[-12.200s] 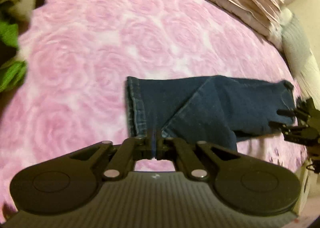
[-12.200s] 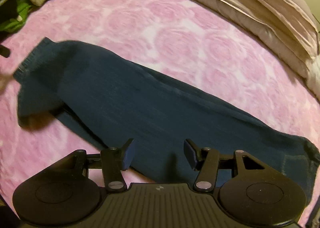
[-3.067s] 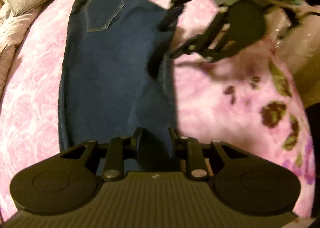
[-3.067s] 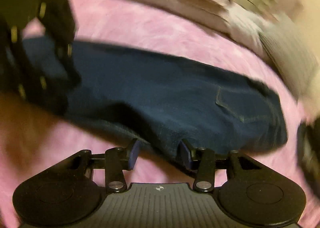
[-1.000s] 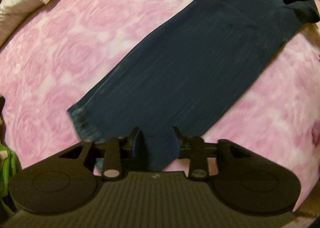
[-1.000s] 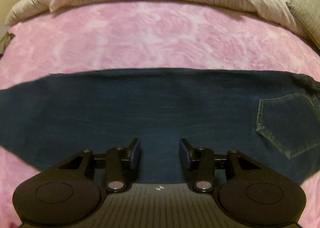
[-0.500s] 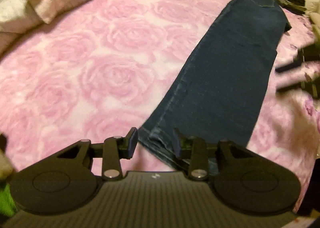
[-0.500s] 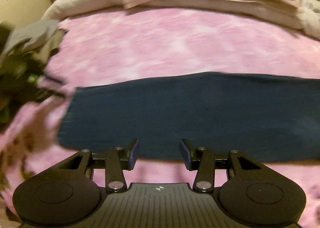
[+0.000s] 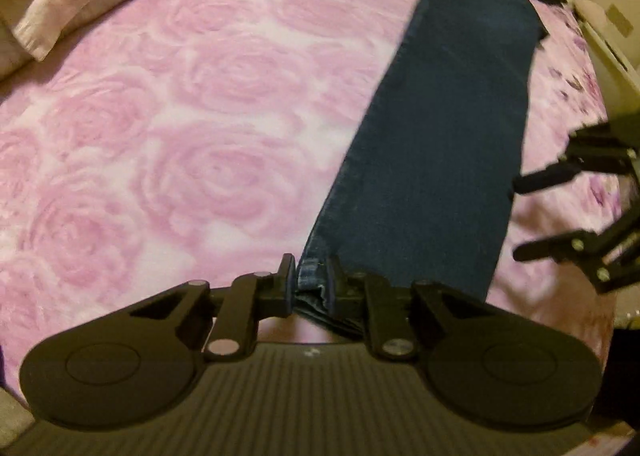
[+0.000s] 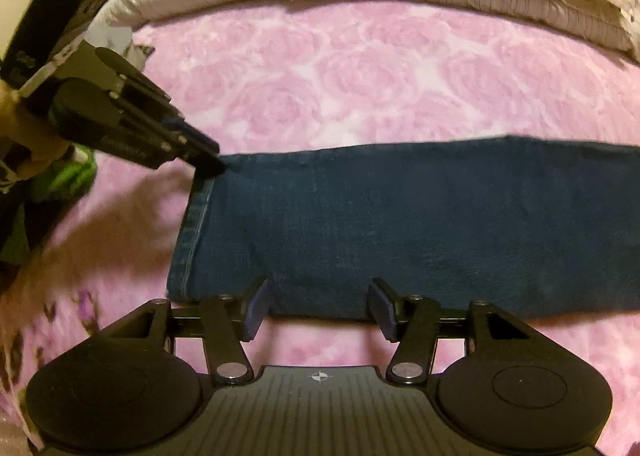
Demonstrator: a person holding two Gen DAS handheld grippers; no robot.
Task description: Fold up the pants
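One blanket (image 9: 168, 143), pink. One pair of pants (image 9: 436, 159), laid flat, long axis running away from the left gripper (image 9: 311, 288), whose fingers are pinched on a hem corner. Right gripper (image 10: 318, 306): fingers spread at the long edge near the hem.

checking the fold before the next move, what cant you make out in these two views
- Jeans waist end: cut off by the right edge of the right wrist view; small and blurred at the top of the left wrist view.
- Hem corner between the left gripper fingers: partly hidden by its body.
- Right gripper: motion-blurred in the left wrist view.
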